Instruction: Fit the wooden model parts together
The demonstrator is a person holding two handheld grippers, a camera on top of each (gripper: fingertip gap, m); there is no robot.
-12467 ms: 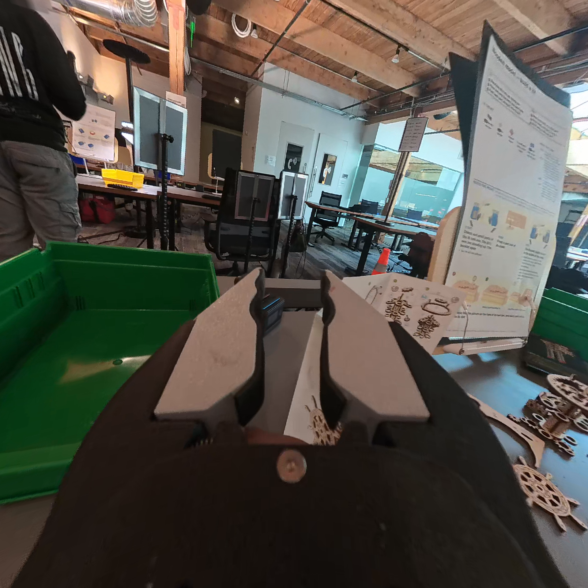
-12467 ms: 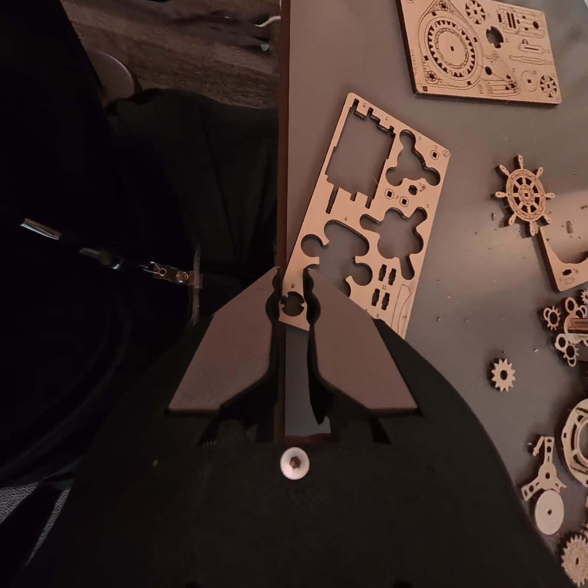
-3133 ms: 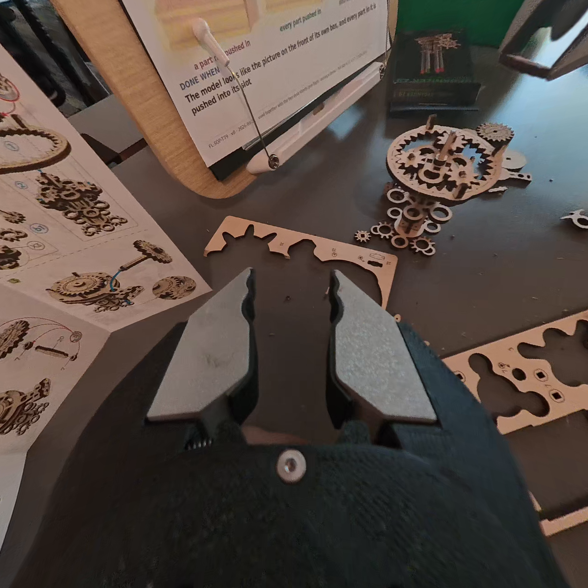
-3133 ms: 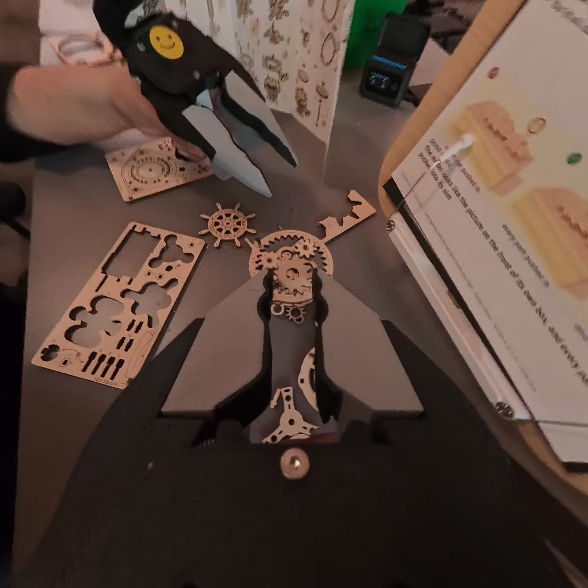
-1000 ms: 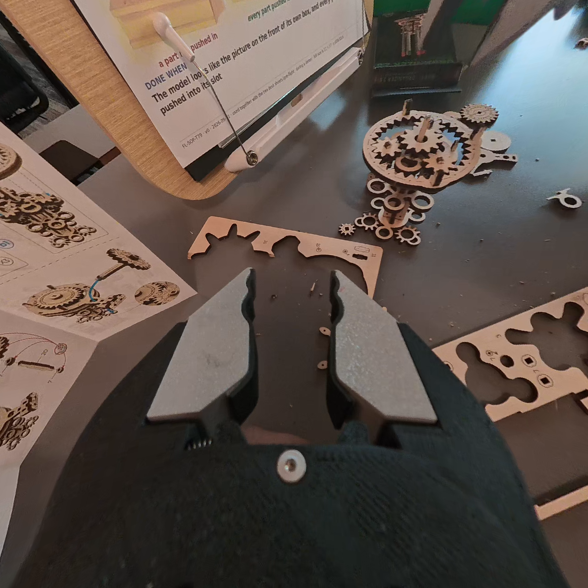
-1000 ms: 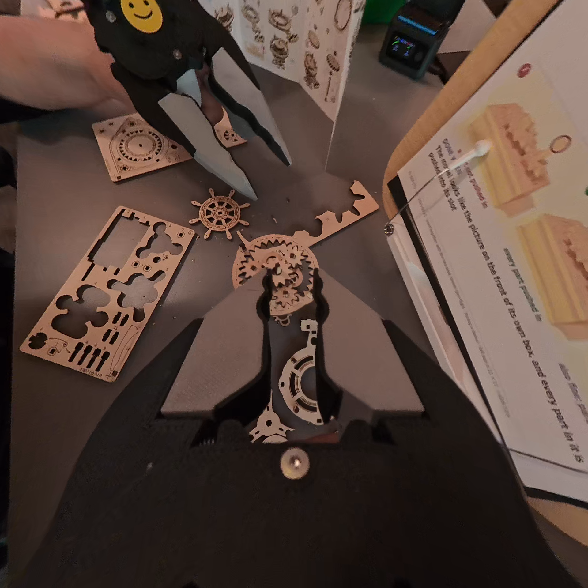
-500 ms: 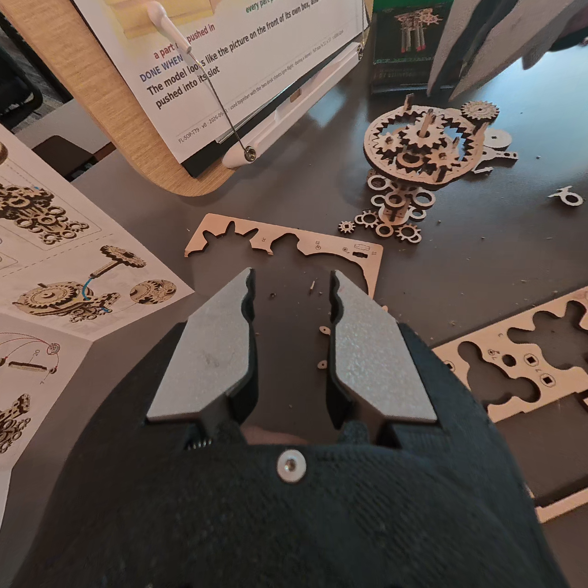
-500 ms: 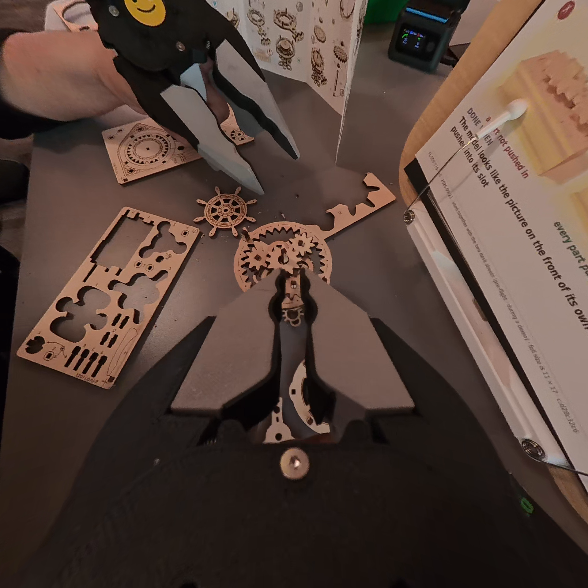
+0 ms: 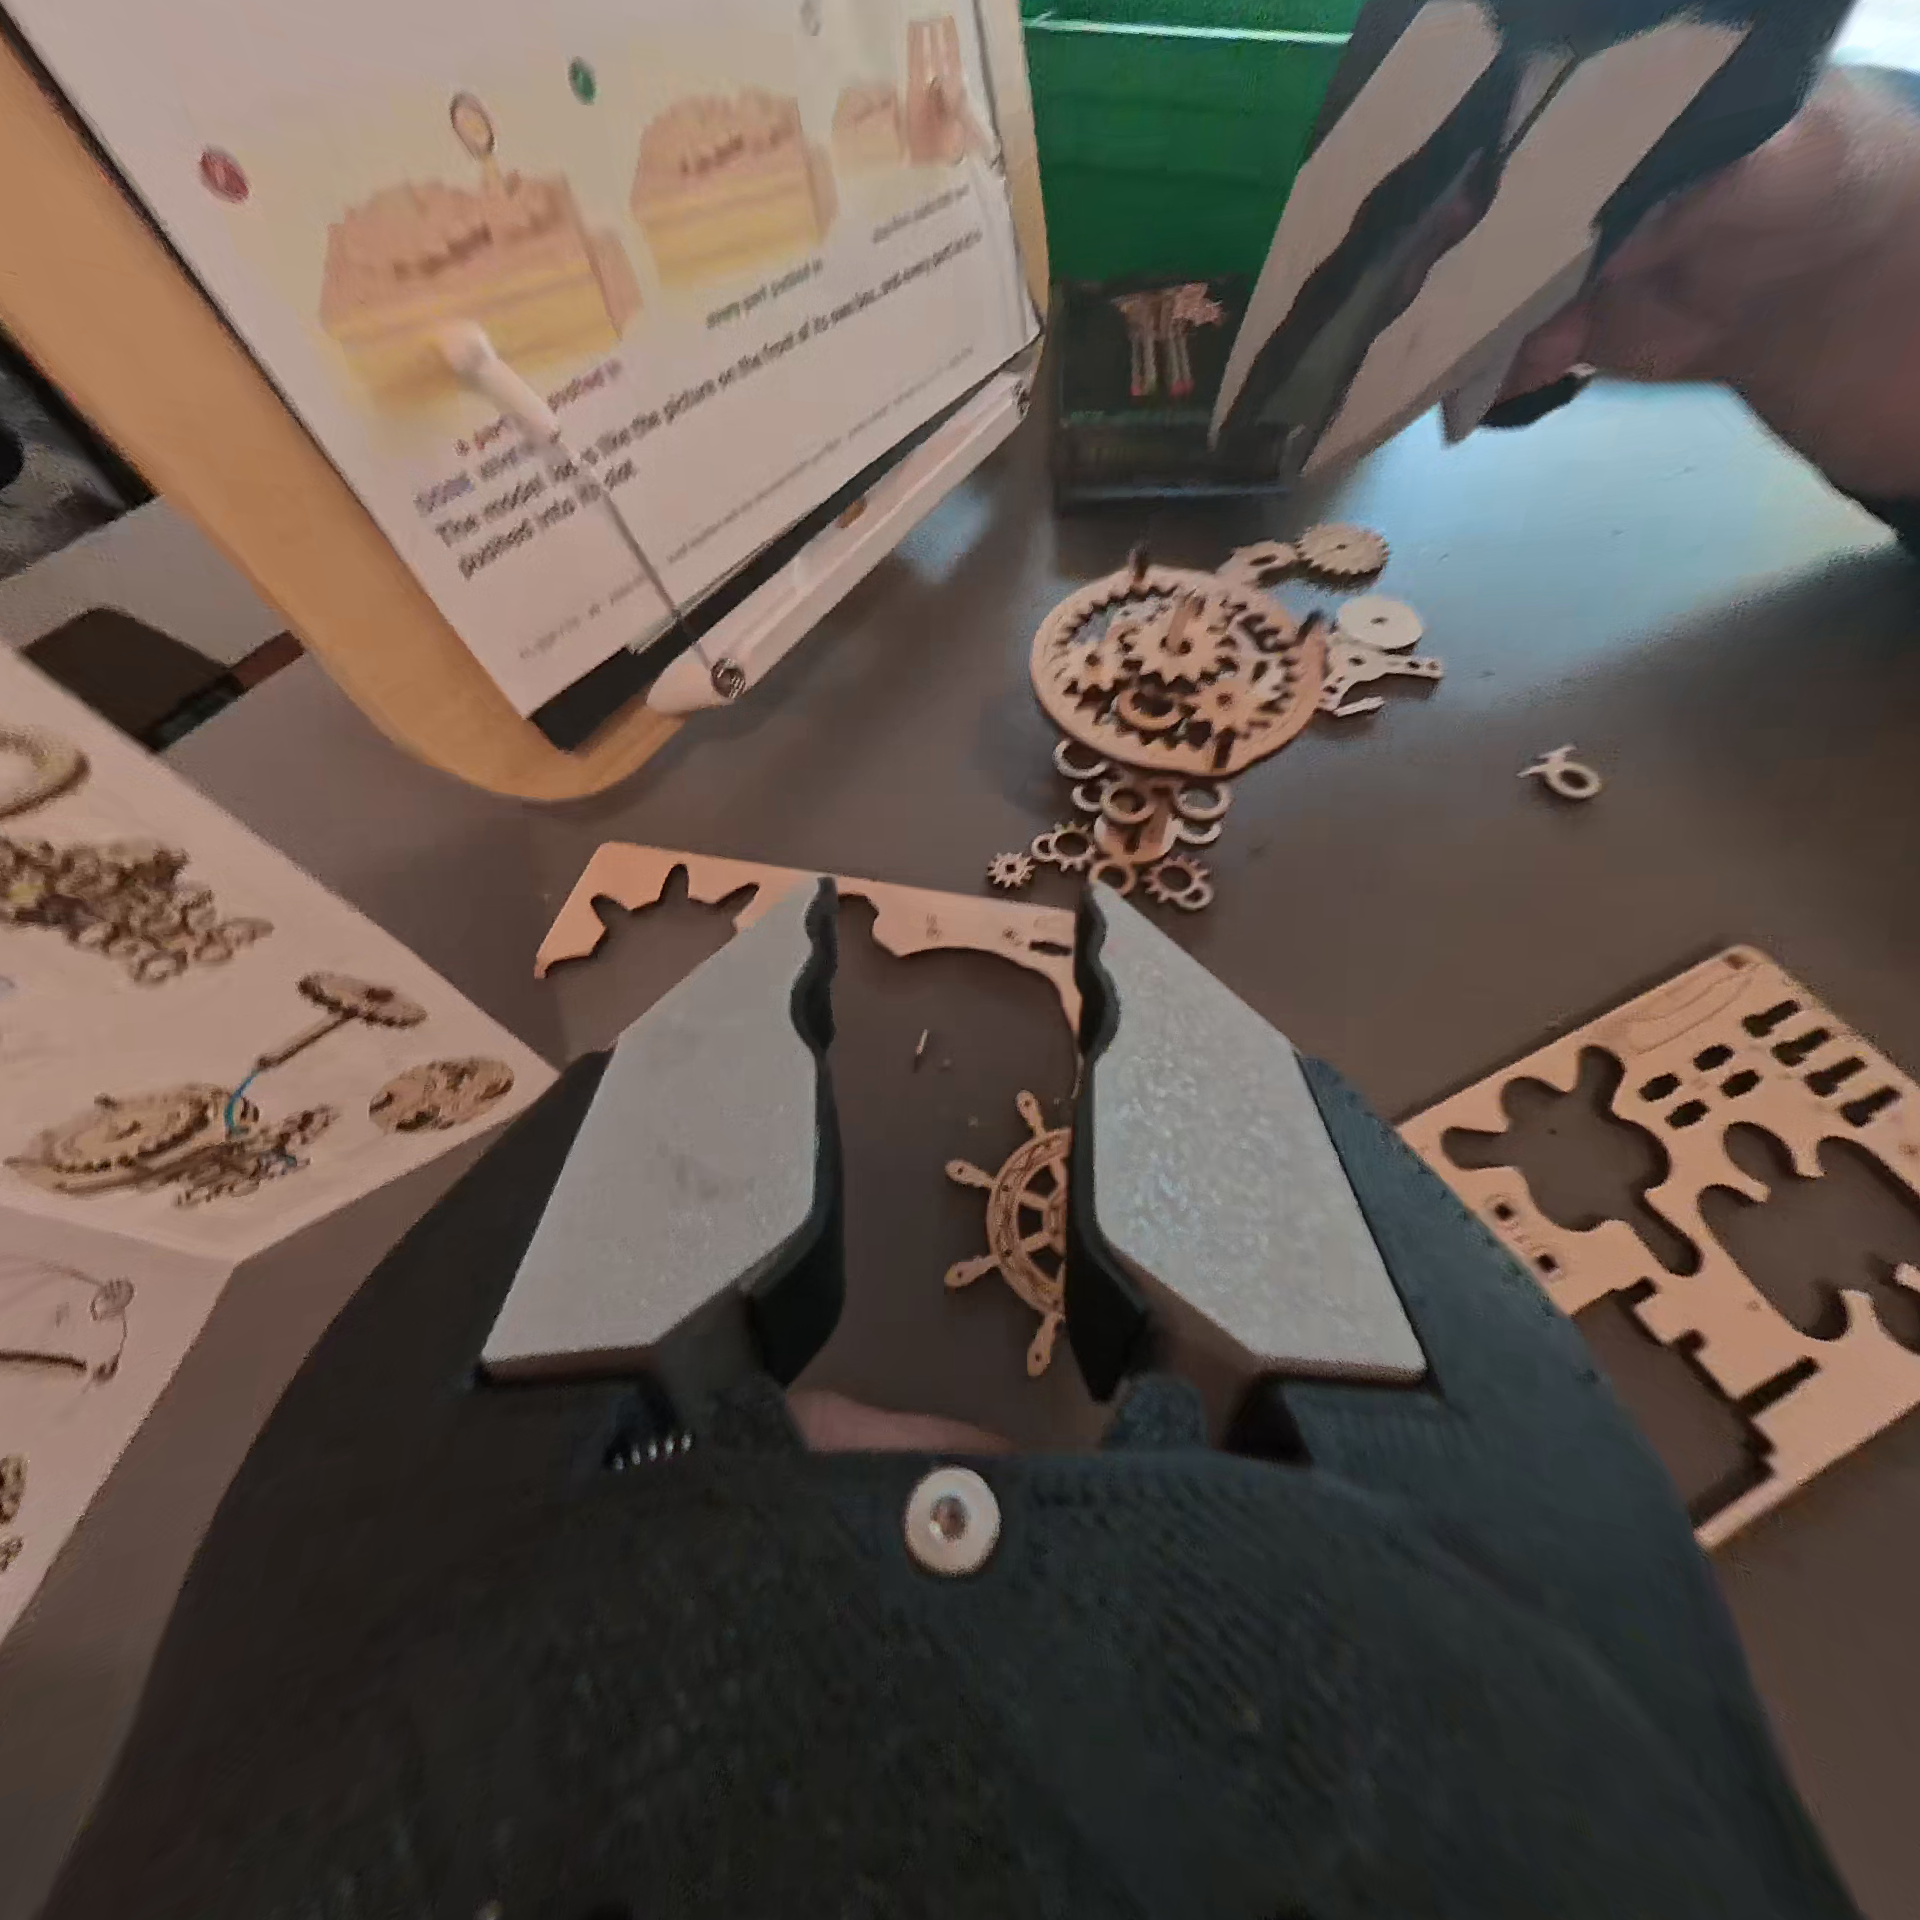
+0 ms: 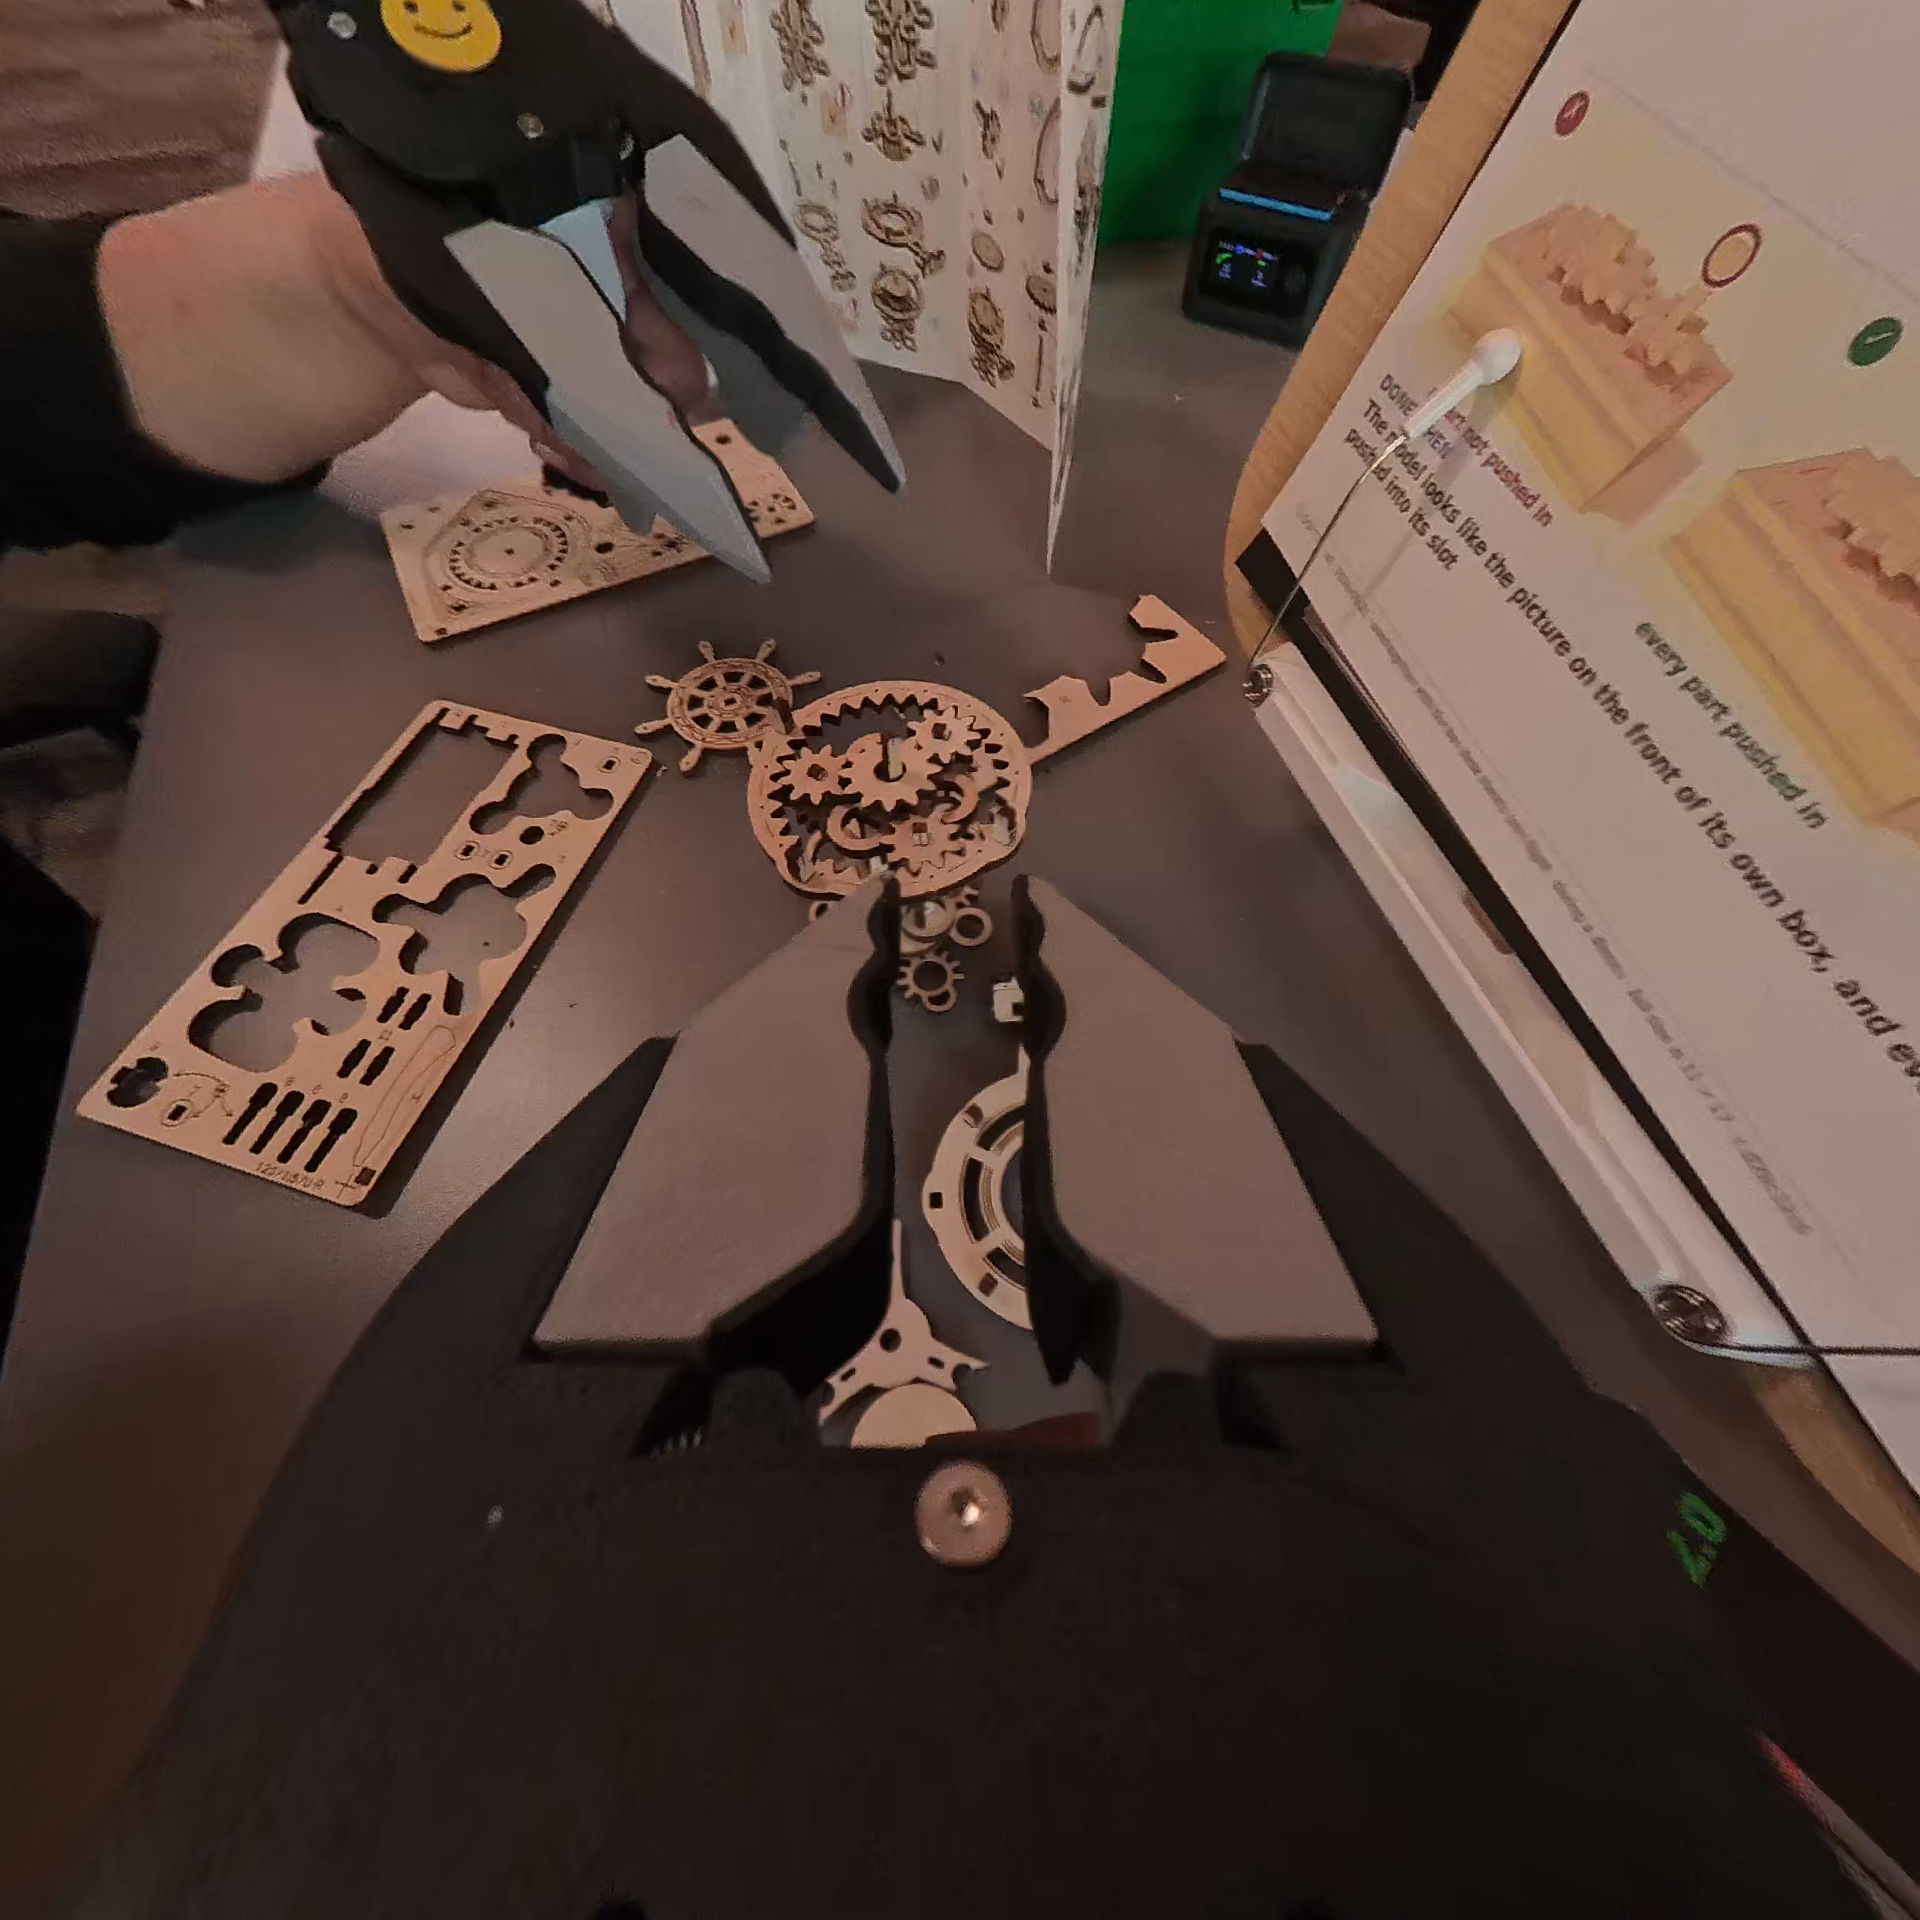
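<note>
A round wooden gear assembly (image 10: 888,800) lies flat on the dark table, also in the left wrist view (image 9: 1174,675). My right gripper (image 10: 954,894) is open and empty, its tips just short of the assembly's near edge. A ring-shaped part (image 10: 977,1195) and a three-armed part (image 10: 899,1361) lie under it. My left gripper (image 9: 951,914) is open and empty above a ship's-wheel part (image 9: 1023,1210), which lies just left of the assembly (image 10: 727,701). Each gripper shows in the other's view, held above the table: the left (image 10: 821,520), the right (image 9: 1278,436).
A punched-out sheet (image 10: 353,956) and a strip off-cut (image 10: 1127,665) lie flat. An uncut parts sheet (image 10: 499,551) sits under the left hand. An instruction board (image 10: 1610,623) stands to the right, a folded leaflet (image 9: 156,1039) to the left, and a dark box (image 9: 1153,395) and green bin (image 9: 1164,135) behind. The gap from one gripper's tips to the other's is roughly 12 cm.
My right gripper's jaws have widened and drawn back off the gear assembly. My left gripper has pulled back, so the ship's wheel now shows between its fingers.
</note>
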